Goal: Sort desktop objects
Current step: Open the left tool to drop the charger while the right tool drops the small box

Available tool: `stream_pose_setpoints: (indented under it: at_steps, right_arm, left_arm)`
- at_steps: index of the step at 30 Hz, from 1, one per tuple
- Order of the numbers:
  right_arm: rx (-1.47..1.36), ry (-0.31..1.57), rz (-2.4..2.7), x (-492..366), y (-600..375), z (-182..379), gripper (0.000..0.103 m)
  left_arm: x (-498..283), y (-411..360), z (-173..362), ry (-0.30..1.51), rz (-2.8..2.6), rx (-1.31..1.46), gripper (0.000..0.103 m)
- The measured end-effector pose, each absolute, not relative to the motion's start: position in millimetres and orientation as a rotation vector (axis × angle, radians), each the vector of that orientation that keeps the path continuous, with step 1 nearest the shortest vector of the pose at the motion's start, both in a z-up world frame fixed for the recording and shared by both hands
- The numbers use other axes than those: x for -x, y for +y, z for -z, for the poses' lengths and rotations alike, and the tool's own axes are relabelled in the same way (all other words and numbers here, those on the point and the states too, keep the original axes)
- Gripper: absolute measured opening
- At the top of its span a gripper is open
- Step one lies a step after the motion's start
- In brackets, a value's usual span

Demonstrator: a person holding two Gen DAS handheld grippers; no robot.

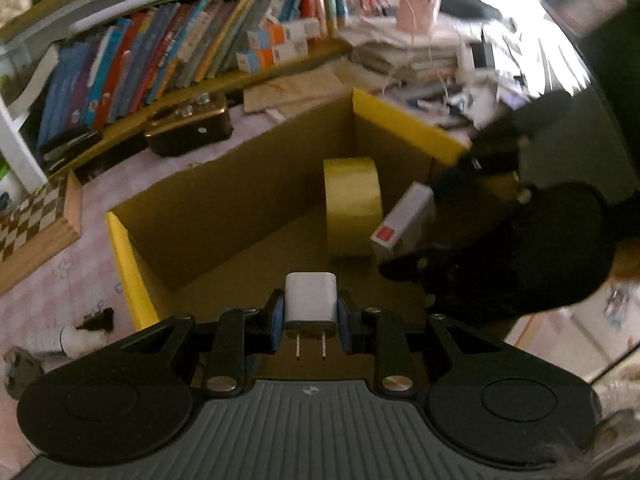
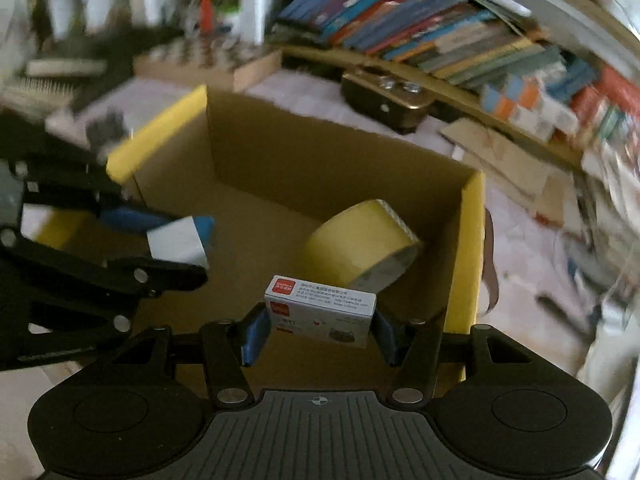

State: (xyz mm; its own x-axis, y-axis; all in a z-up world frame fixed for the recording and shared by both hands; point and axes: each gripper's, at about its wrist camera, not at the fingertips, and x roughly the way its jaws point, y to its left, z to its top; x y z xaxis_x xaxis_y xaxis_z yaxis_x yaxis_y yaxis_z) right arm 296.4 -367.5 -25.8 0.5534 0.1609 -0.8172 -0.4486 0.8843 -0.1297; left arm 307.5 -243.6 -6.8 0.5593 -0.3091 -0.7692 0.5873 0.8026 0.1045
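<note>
My left gripper (image 1: 310, 306) is shut on a white plug charger (image 1: 310, 296), prongs towards the camera, held over the near edge of an open cardboard box (image 1: 120, 248). My right gripper (image 2: 320, 330) is shut on a small white box with a red label (image 2: 320, 306), also over the cardboard box (image 2: 468, 264). A roll of yellow tape (image 1: 352, 204) stands on edge inside the box; it also shows in the right wrist view (image 2: 360, 250). Each gripper appears in the other's view: the right one (image 1: 404, 248) with its white box (image 1: 402, 222), the left one (image 2: 176, 244) with the charger (image 2: 176, 242).
A shelf of books (image 1: 132, 60) runs behind the box. A dark case with a gold lid (image 1: 188, 126) and a chessboard (image 1: 32, 216) lie on the pink desk. Stacked papers (image 1: 408, 52) are at the back right. A black binder clip (image 1: 98, 318) lies left of the box.
</note>
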Motion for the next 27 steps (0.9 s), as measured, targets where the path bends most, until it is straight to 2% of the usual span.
stream_pose_setpoints:
  at_steps: [7,12,18,21,23,24,26,27]
  right_arm:
    - [0.502,0.999,-0.479,-314,-344,34,0.055]
    - [0.541,1.117,-0.512,-329,-340,53,0.055]
    - [0.556,1.154,-0.531,-331,-337,57,0.056]
    - [0.544,1.136,-0.525,-328,-339,53,0.059]
    - [0.514,1.108,-0.516,-328,-343,47,0.066]
    - [0.496,1.093,-0.516,-327,-345,42,0.066]
    - [0.454,1.050,-0.515,-321,-351,29,0.068]
    - [0.437,1.024,-0.515,-316,-355,21,0.068]
  left_arm:
    - [-315,-256,20,0.866,0.577,-0.520,0.024]
    - [-321,-252,27,0.914,0.571,-0.512,0.024]
    - [-320,-251,26,0.913,0.566,-0.505,0.025]
    - [-318,-248,23,0.884,0.551,-0.499,0.039]
    - [-314,-245,18,0.857,0.550,-0.483,0.047]
    - [-312,-244,14,0.842,0.547,-0.474,0.050]
    - [-304,-240,3,0.795,0.528,-0.460,0.065]
    - [-300,-237,-4,0.769,0.522,-0.447,0.067]
